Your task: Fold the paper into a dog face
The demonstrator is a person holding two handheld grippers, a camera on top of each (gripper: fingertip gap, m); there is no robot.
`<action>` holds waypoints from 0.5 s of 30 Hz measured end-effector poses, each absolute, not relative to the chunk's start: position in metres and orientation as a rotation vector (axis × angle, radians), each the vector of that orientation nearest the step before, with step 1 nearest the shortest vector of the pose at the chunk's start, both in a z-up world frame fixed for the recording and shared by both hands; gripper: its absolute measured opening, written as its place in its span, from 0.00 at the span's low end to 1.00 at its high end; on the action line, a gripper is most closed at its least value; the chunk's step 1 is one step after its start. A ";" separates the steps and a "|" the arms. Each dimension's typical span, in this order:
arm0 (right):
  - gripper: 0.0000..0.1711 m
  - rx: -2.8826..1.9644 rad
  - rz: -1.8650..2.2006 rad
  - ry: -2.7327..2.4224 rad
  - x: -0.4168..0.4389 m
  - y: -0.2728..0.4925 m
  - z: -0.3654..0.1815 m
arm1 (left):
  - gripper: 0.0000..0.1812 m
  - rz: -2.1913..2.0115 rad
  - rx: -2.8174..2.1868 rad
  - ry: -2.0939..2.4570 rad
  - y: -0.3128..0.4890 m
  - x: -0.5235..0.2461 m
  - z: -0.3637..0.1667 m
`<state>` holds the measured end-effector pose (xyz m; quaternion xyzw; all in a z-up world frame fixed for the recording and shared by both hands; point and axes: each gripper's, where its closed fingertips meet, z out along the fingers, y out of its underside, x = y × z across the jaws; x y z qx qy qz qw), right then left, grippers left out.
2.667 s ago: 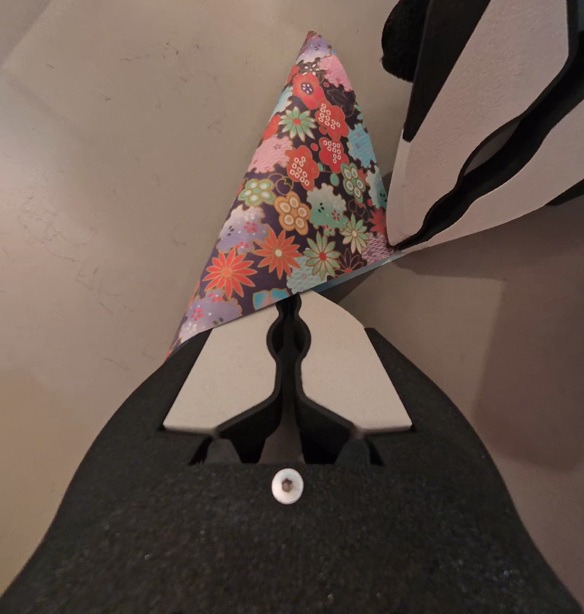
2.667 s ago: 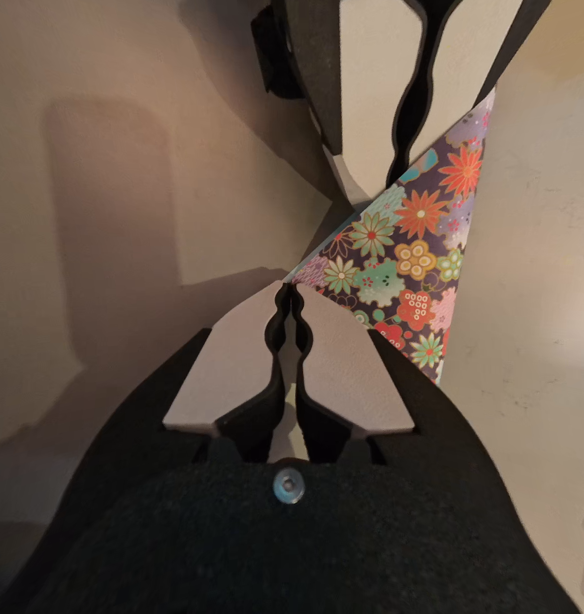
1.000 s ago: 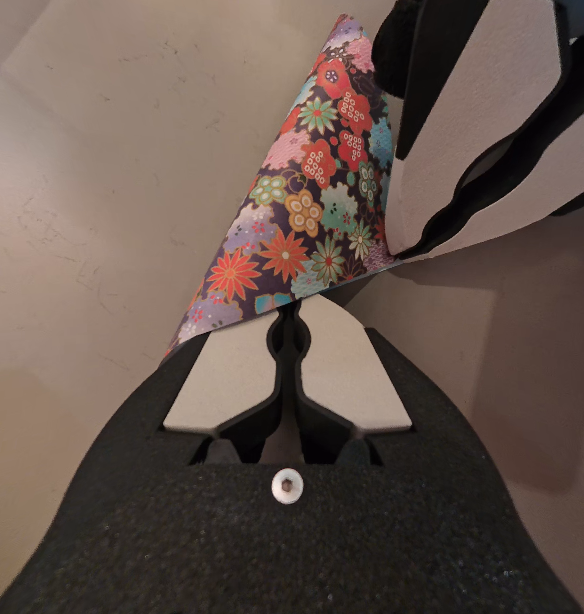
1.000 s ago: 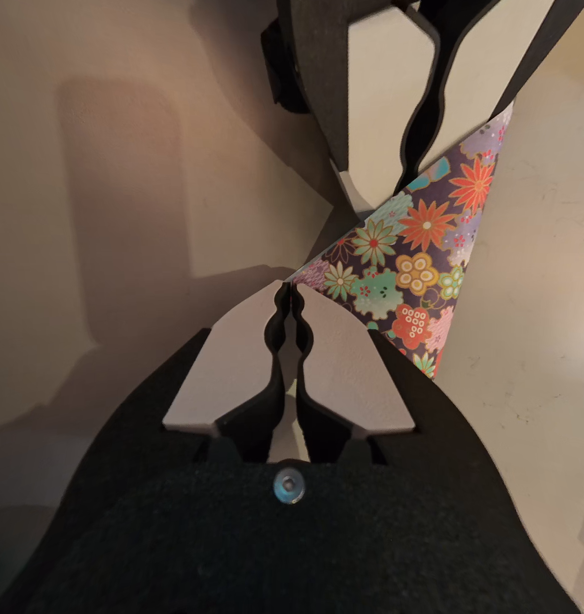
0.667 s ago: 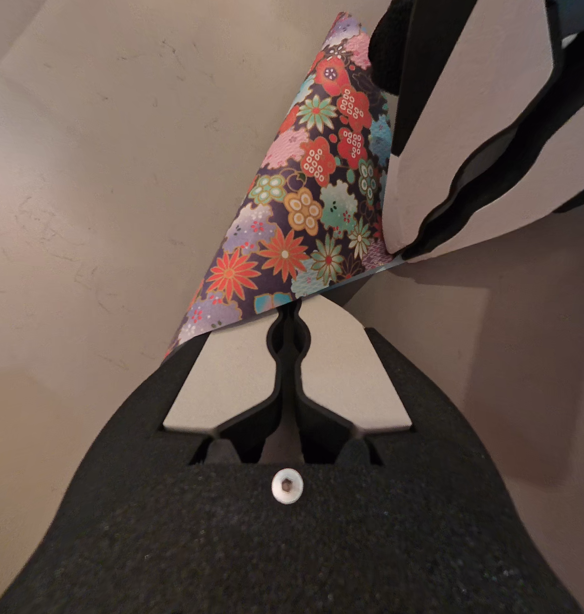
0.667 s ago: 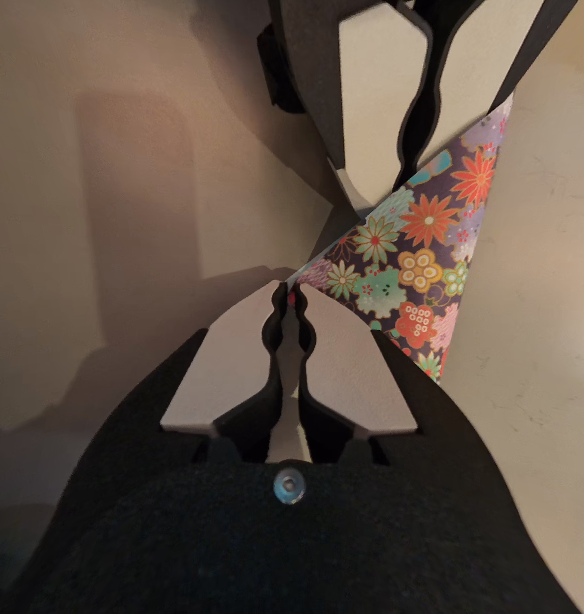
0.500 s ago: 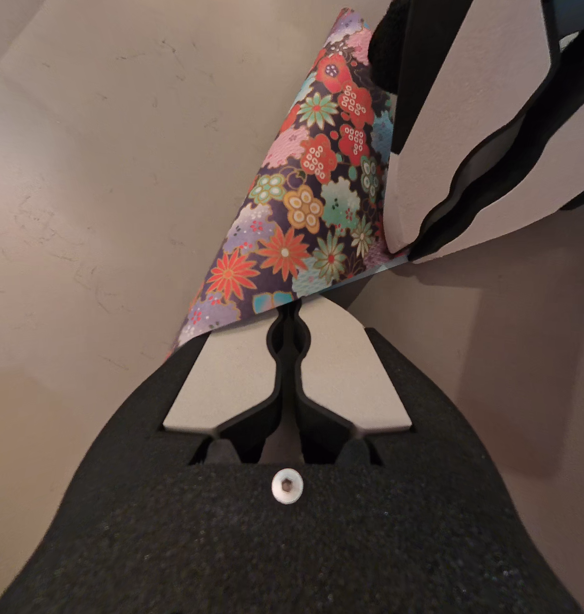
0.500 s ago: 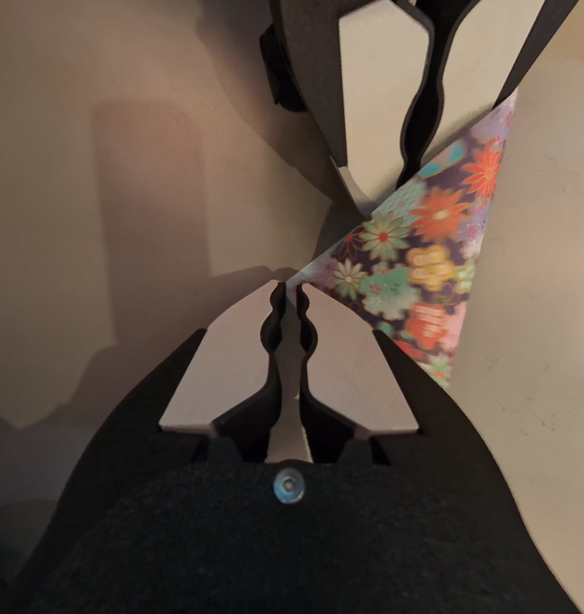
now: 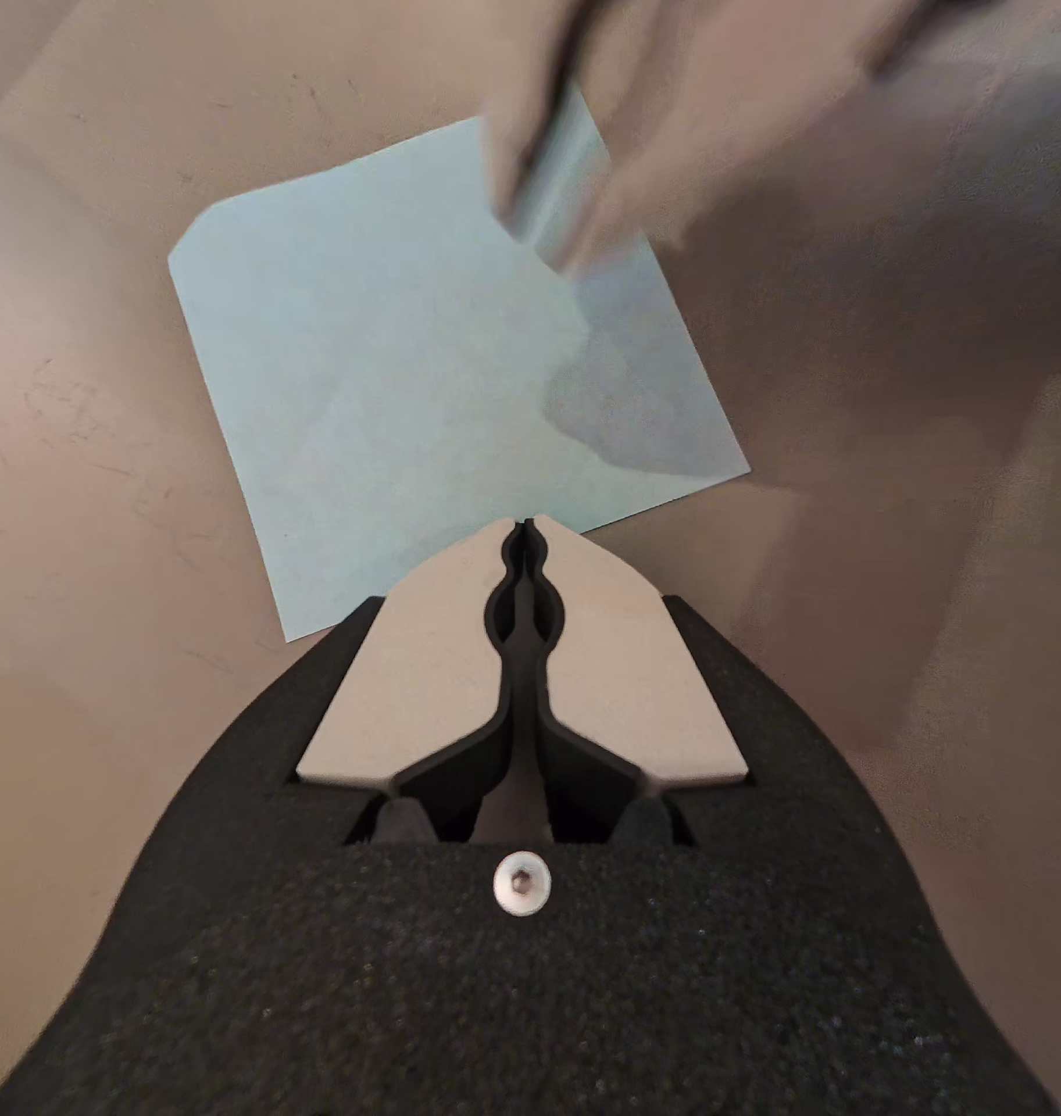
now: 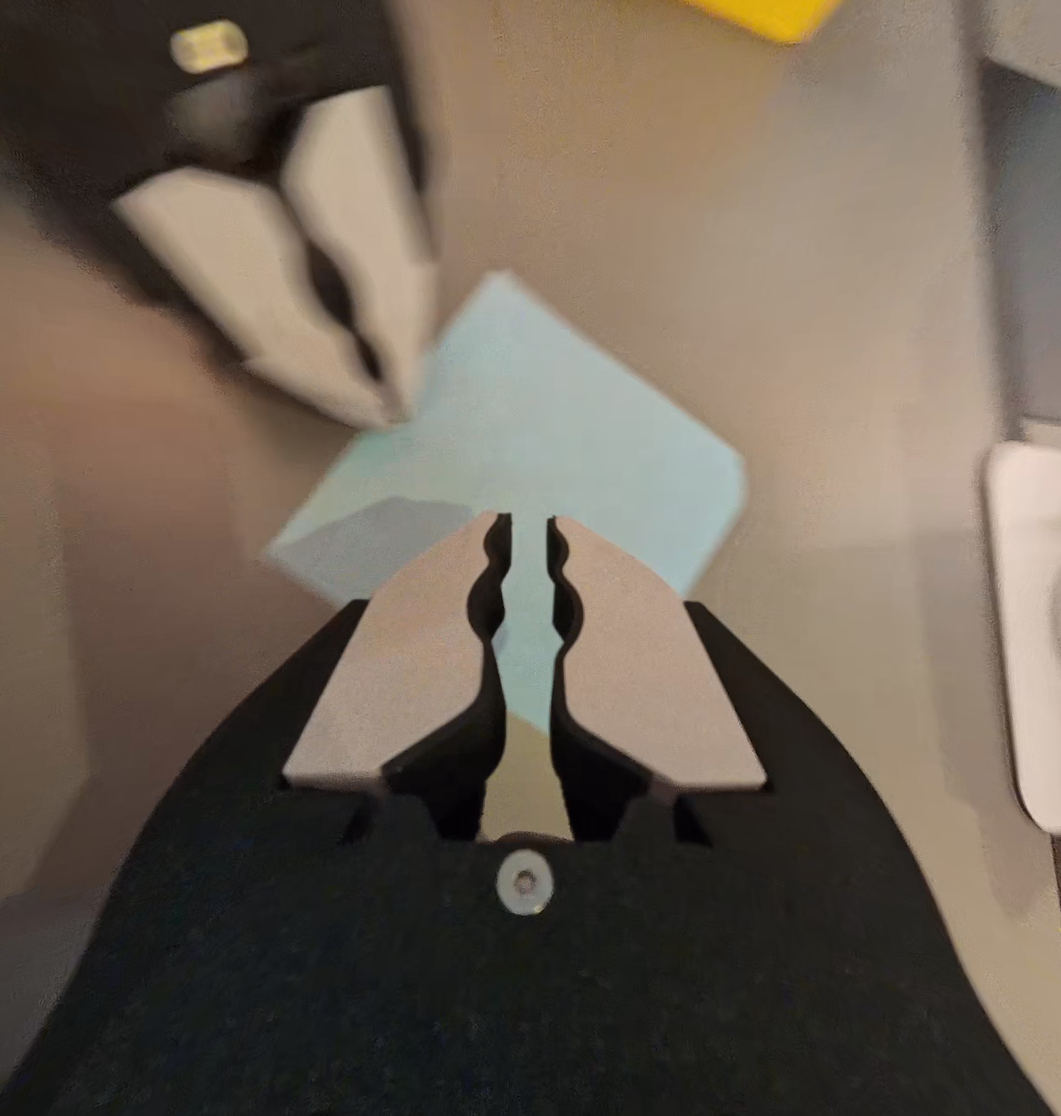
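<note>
The paper (image 9: 425, 362) lies spread on the beige table with its plain pale blue side up; one far corner looks clipped or folded. It also shows in the right wrist view (image 10: 576, 453). My left gripper (image 9: 526, 522) is shut, its tips pinching the paper's near edge; it appears blurred at the upper left of the right wrist view (image 10: 395, 404). My right gripper (image 10: 528, 519) is open with a narrow gap and empty, held above the paper. It shows as a motion-blurred shape over the paper's far right corner in the left wrist view (image 9: 546, 181).
A yellow object (image 10: 763, 18) sits at the far edge of the table. A white object (image 10: 1047, 634) stands at the right edge, with a grey surface (image 10: 1035, 211) behind it. The beige table (image 9: 123, 423) surrounds the paper. About 8 cm separates my left fingertips from my right. The yellow object (image 10: 763, 18) is about 30 cm from both grippers' fingertips.
My right gripper has opened, let go of the paper and pulled up and away. The standing floral fold has dropped open, so the paper now lies flat, blue side up.
</note>
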<state>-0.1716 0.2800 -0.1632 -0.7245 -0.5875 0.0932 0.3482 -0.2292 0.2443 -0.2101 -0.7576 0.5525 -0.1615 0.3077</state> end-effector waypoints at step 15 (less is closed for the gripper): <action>0.12 -2.385 0.984 -1.024 -0.160 0.372 -0.211 | 0.00 -0.442 -2.005 1.464 0.244 -0.229 -0.210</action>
